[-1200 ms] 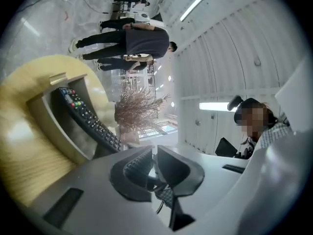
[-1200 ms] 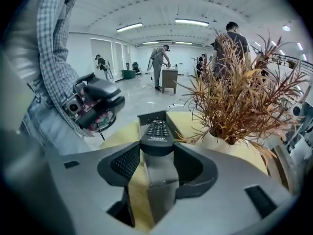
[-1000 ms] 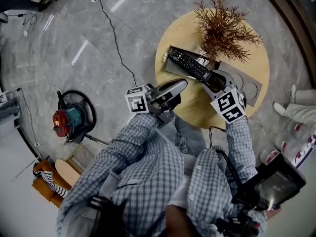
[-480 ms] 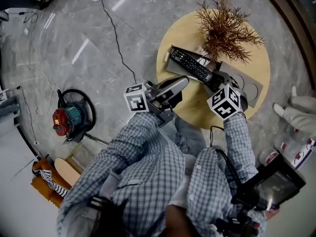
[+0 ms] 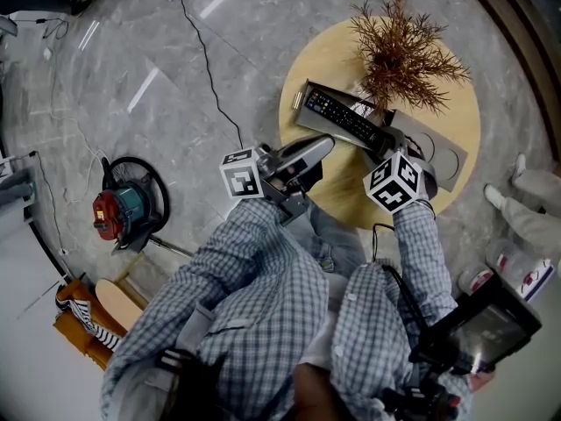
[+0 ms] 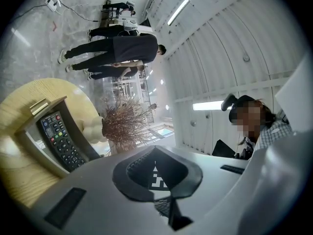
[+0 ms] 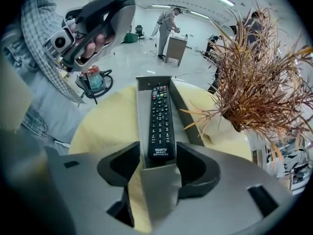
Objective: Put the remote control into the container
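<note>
A black remote control (image 5: 344,117) lies lengthwise in a long grey container (image 5: 301,102) on the round wooden table (image 5: 351,196). My right gripper (image 5: 379,139) is at the container's near end, shut on the remote's near end (image 7: 161,119). In the right gripper view the jaws (image 7: 159,155) straddle the remote, with the container's walls (image 7: 143,89) running away on both sides. My left gripper (image 5: 320,147) hovers shut and empty at the table's left edge, a little short of the container. From the left gripper view, the remote (image 6: 59,140) shows in the container (image 6: 30,141) at lower left.
A dried brown plant (image 5: 399,51) stands just behind the container. A grey flat piece with round cut-outs (image 5: 443,156) lies at the table's right. On the floor are a red and teal vacuum (image 5: 118,213), a black cable (image 5: 210,68) and a person's foot (image 5: 517,196).
The right gripper shifted slightly left and turned, and the remote settled lower along the container. The left gripper stayed where it was.
</note>
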Demonstrator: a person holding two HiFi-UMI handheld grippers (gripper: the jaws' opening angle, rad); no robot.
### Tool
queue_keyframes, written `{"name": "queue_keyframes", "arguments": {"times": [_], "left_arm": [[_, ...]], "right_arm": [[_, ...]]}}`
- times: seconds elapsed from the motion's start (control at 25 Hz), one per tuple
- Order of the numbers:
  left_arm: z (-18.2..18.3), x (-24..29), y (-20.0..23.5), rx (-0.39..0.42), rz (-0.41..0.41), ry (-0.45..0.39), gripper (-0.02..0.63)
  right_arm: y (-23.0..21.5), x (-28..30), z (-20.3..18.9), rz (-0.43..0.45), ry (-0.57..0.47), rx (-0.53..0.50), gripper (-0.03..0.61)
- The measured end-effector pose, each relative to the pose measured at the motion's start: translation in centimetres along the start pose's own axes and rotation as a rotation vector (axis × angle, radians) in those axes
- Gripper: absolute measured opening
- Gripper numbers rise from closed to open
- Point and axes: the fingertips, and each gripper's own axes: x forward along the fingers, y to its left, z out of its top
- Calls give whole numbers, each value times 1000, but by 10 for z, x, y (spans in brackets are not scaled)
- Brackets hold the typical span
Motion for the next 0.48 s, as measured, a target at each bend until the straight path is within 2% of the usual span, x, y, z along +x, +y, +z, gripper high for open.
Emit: {"name": "queue_keyframes", "arguments": {"times": [0.28, 0.48], "left_arm": [[0, -1, -1, 5, 2, 5, 9], [-2, 0, 0, 19, 11, 22, 9]], "right_arm": [[0, 0, 0, -8, -10, 6, 215], [-3, -5, 1, -56, -31, -21, 215]]}}
